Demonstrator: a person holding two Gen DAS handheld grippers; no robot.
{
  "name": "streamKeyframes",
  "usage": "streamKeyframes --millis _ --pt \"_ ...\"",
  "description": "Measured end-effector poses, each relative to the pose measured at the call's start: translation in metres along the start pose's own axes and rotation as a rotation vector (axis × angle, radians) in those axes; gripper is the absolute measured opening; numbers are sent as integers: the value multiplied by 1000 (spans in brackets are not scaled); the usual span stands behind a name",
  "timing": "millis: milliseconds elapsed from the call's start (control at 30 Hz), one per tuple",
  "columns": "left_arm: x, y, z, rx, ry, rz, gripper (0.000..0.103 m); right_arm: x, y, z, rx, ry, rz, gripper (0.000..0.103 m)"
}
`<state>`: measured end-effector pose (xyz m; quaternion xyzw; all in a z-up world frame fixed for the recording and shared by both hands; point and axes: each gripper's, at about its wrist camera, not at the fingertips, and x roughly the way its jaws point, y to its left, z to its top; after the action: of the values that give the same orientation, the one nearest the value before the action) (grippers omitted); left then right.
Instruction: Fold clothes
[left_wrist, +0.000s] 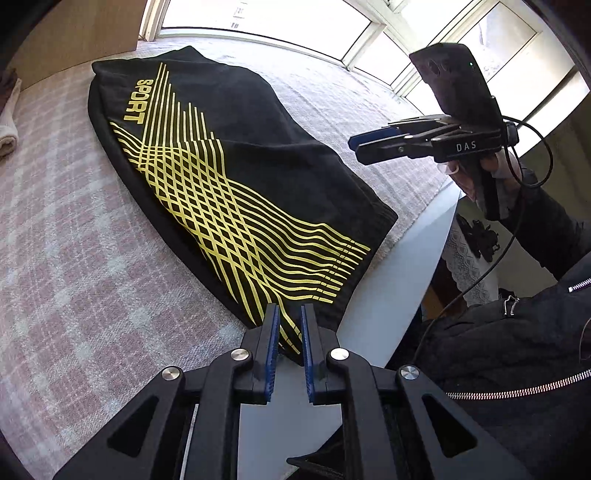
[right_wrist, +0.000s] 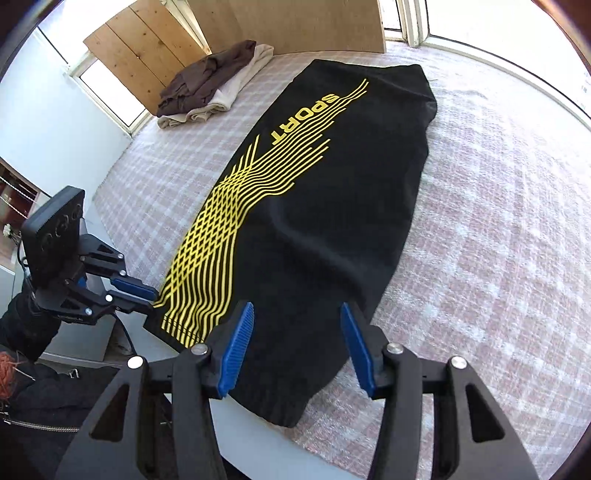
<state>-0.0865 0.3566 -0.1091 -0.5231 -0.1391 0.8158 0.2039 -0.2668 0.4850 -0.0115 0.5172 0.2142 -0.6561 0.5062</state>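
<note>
Black garment lies flat on checked counter, long axis near to far, "SPORT" far. Near hem overhangs counter edge; open room right. Left tongs barely parted, right tongs half open, both holding nothing.

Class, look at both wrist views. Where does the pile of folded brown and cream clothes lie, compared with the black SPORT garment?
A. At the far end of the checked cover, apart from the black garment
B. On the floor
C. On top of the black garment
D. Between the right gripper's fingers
A: the folded pile lies on the checked cover near the wooden boards, with bare cover between it and the black garment.
</note>
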Motion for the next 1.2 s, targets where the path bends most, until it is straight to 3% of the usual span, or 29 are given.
streamKeyframes --millis 67,267,333,400,500,600,733,867,1200 --pt "-7 -1 -4 -26 -11 20 17 -1 -12 -16 21 40 -32 50" --pt "-5 3 -12 -211 -39 24 17 16 -34 -43 221 82 93 50" --pt "-2 2 -10 -269 -46 28 23 18 -30 -42 217 83 76 50" --pt "0 -1 -6 -302 -38 83 39 20 -24 -39 180 79 27 54" --pt "1 -4 0 -356 -35 144 40 20 -21 -34 162 77 -2 55" --pt "6 -1 -1 -447 -32 128 48 17 -23 -34 177 66 4 56" --pt "16 -11 -2 -433 13 216 48 29 -26 -40 225 84 23 56" --pt "18 -17 -3 -452 7 247 49 29 -28 -48 249 54 44 56" --pt "28 -35 5 -397 58 244 47 27 -19 -56 235 79 127 56"
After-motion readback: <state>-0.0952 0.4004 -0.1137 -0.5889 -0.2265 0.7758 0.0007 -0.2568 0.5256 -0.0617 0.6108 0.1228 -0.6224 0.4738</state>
